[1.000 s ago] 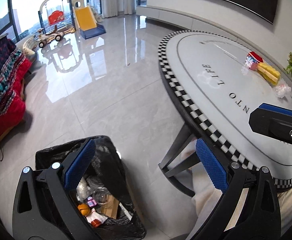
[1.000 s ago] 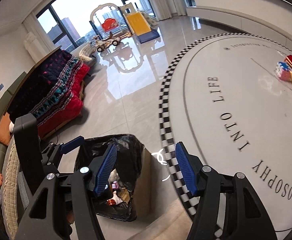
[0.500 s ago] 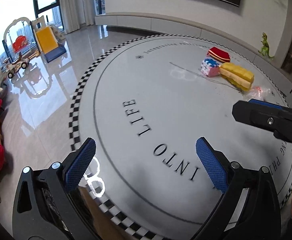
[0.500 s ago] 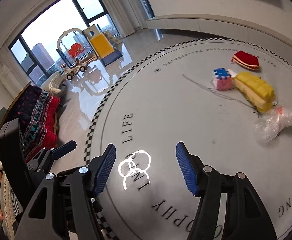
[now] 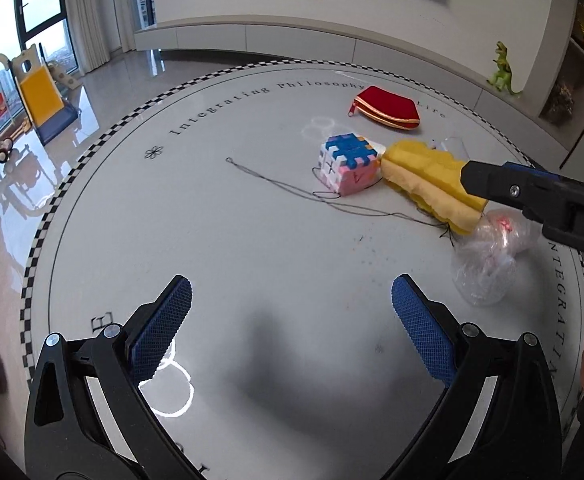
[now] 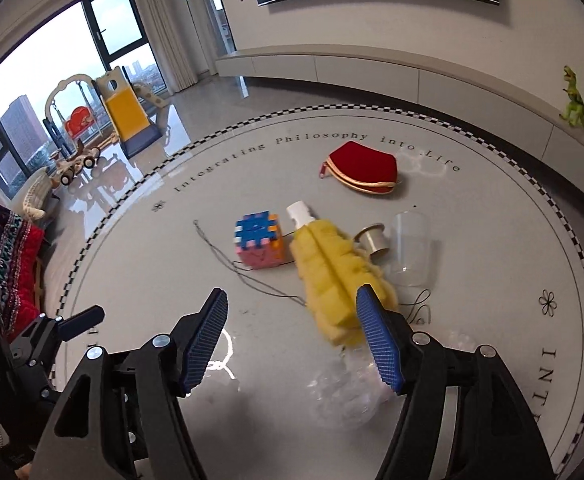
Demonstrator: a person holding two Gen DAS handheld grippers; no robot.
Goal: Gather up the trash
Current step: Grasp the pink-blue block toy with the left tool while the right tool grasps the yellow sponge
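Near the lower right of the right wrist view, a crumpled clear plastic bag (image 6: 348, 396) lies on the round bench (image 6: 492, 208), touching the lower end of a yellow sponge brush (image 6: 332, 276). Above it, the right gripper (image 6: 296, 344) hangs wide open, holding nothing. Left of the brush sit a foam puzzle cube (image 6: 257, 246) and thin black thread (image 6: 227, 260). Lower centre in its own view, the left gripper (image 5: 292, 320) is equally spread and empty.
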